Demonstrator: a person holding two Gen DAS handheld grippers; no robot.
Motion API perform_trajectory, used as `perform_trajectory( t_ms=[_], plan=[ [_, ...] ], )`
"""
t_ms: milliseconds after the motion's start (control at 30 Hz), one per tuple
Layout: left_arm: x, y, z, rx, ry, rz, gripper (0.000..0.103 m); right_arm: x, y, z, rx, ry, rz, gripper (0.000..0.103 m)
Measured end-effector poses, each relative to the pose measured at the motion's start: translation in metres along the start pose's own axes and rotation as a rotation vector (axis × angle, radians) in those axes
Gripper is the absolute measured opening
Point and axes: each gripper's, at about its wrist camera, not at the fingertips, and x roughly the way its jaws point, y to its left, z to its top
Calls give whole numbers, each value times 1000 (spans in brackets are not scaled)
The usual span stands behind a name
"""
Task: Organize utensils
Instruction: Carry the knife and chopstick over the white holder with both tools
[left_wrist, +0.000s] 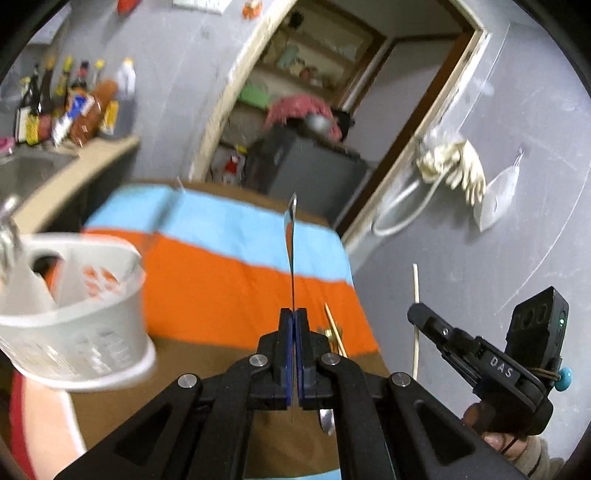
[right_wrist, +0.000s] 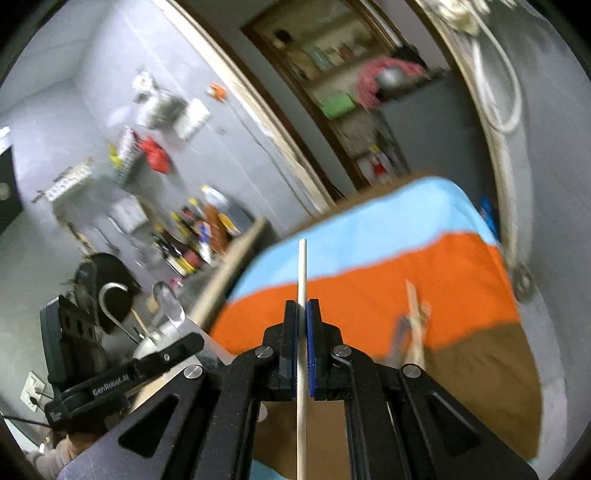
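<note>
The left gripper (left_wrist: 293, 317) fingers clamp a thin metal blade-like utensil (left_wrist: 291, 236) (edge-on); the right gripper (right_wrist: 303, 314) fingers clamp a pale wooden chopstick (right_wrist: 301, 266), both above the orange-and-blue cloth (left_wrist: 221, 273) beside the white plastic utensil basket (left_wrist: 74, 332).

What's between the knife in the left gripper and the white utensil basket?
Nothing visible. The left gripper holds the knife above the orange and blue cloth, with only open air across to the basket at left.

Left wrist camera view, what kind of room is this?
Probably a home kitchen: a steel sink set in a counter, sauce bottles behind it, and a white utensil caddy on the cloth-covered table.
</note>
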Motion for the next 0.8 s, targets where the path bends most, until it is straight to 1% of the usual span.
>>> perform_trajectory(
  t_ms=[233,333,433,633,800],
  plan=[
    [-45,15,40,36,-83,30,2,20,63,33,-66,-122,121,4],
    [-66,29,48,28,-110,58,2,30,95,42,-89,-172,178,4],
    [-84,47,57,8,-144,82,2,42,124,46,-112,-201,223,4],
    [-115,88,68,-27,-218,157,2,63,178,45,-168,-264,276,4],
    [-127,122,71,-71,-262,192,2,79,208,37,-217,-298,281,4]
  ],
)
